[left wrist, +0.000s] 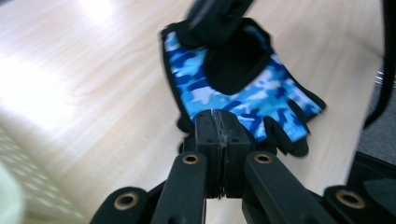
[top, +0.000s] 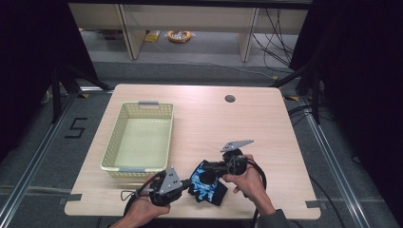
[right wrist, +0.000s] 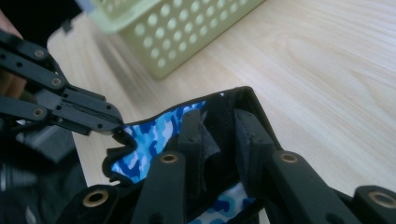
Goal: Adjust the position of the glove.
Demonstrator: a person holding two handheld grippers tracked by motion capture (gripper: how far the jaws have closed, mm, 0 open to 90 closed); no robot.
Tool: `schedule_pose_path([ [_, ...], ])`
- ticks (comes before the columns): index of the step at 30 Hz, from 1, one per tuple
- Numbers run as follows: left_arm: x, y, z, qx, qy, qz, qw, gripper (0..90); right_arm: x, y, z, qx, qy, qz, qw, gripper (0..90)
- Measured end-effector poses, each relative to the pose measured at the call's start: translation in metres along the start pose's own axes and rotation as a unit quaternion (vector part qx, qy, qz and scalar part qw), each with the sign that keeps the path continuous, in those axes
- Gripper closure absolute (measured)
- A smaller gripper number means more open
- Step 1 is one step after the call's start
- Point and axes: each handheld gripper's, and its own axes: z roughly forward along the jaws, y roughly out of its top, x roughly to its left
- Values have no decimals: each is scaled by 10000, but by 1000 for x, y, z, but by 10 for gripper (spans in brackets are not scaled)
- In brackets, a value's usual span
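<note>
Near the front edge of the light wooden table (top: 266,142), a little right of its middle, lies one fingerless glove of blue camouflage fabric with black trim (top: 207,183), and both grippers are on it. The left gripper (top: 186,183) comes in from the glove's left side; in the left gripper view its jaws are pressed flat together right at the glove's near edge, by the short finger stubs, pinching the fabric (left wrist: 243,100) there. The right gripper (top: 205,167) reaches from the right, over the glove's far end. In the right gripper view its jaws stand slightly apart with a fold of the black cuff (right wrist: 212,140) caught between them, the glove's edge lifted and draped across both jaws; whether that fold is truly clamped I cannot tell. The left gripper shows there too, its closed tip touching the blue edge of the glove.

One pale yellow-green perforated plastic basket (top: 124,126) stands on the left half of the table, well apart from the glove, its near rim just beyond the left gripper. One dark round cable hole (top: 230,99) sits by the far edge. The count: one glove, one basket, two grippers, two hands.
</note>
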Motion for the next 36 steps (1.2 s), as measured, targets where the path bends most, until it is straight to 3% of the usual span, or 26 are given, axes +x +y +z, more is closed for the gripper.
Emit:
schedule_pose_path([
  [1, 0, 0, 0, 0, 0, 0, 10000, 880, 0, 0, 0, 0, 0, 0, 10000, 743],
  [3, 5, 4, 0, 71, 64, 122, 9999, 881, 4, -9, -5, -262, -79, 439, 9987, 743],
  [4, 7, 7, 3, -84, 127, 70, 9999, 881, 8, -19, -8, -482, -231, 656, 9964, 743],
  [7, 9, 12, 6, -131, 186, -54, 9997, 881, 9, -29, -12, -707, -293, 788, 9940, 742],
  [8, 12, 18, 8, -135, 204, 16, 9997, 882, 12, -36, -17, -946, -354, 950, 9903, 742],
  [9, 12, 18, 8, -135, 204, 16, 9997, 882, 12, -36, -17, -946, -354, 950, 9903, 742],
  [10, 12, 20, 11, -171, 227, -26, 9996, 882, 14, -43, -20, -1108, -449, 1066, 9871, 740],
  [11, 12, 20, 11, -171, 227, -26, 9996, 882, 14, -43, -20, -1108, -449, 1066, 9871, 740],
  [12, 13, 23, 13, -59, 200, 99, 9997, 882, 20, -50, -21, -1155, -506, 1241, 9842, 738],
  [14, 14, 24, 16, -41, 216, 120, 9997, 882, 19, -53, -21, -1164, -519, 1161, 9850, 738],
  [16, 13, 24, 22, -90, 185, -37, 9998, 883, 24, -62, -20, -1193, -528, 1196, 9842, 742],
  [18, 13, 24, 24, -24, 140, 33, 9999, 883, 26, -67, -20, -1188, -582, 1181, 9842, 745],
  [19, 14, 25, 24, -8, 107, 88, 9999, 883, 27, -68, -20, -1181, -540, 1229, 9839, 765],
  [20, 12, 27, 24, -100, 95, -23, 9999, 883, 29, -72, -20, -1354, -245, 1386, 9807, 845],
  [22, 13, 30, 23, -121, 101, 80, 9998, 884, 33, -72, -20, -1299, -215, 1364, 9819, 852],
  [25, 12, 34, 21, -149, 41, -2, 9999, 884, 35, -74, -19, -1300, -191, 1366, 9819, 854],
  [26, 13, 36, 20, -142, 22, -35, 9999, 884, 35, -76, -19, -1381, -10, 1411, 9803, 854],
  [28, 15, 38, 17, -220, -32, -155, 9996, 885, 36, -77, -19, -1378, 16, 1459, 9797, 854],
  [30, 17, 41, 12, -219, -78, -142, 9996, 884, 36, -78, -21, -1453, -23, 1449, 9787, 853],
  [31, 17, 43, 11, -301, -73, -151, 9994, 885, 40, -77, -23, -1476, 121, 1683, 9745, 854],
  [32, 16, 44, 8, -209, -108, -185, 9996, 885, 40, -77, -25, -1495, 173, 1728, 9734, 854],
  [33, 14, 45, 6, -255, -95, -353, 9990, 885, 40, -77, -24, -1562, 150, 1727, 9724, 854],
  [35, 17, 50, 5, -309, -109, -262, 9991, 884, 38, -78, -24, -1623, 166, 1649, 9727, 854],
  [36, 17, 52, 6, -300, -91, -266, 9992, 884, 38, -78, -24, -1703, 252, 1684, 9706, 853],
])
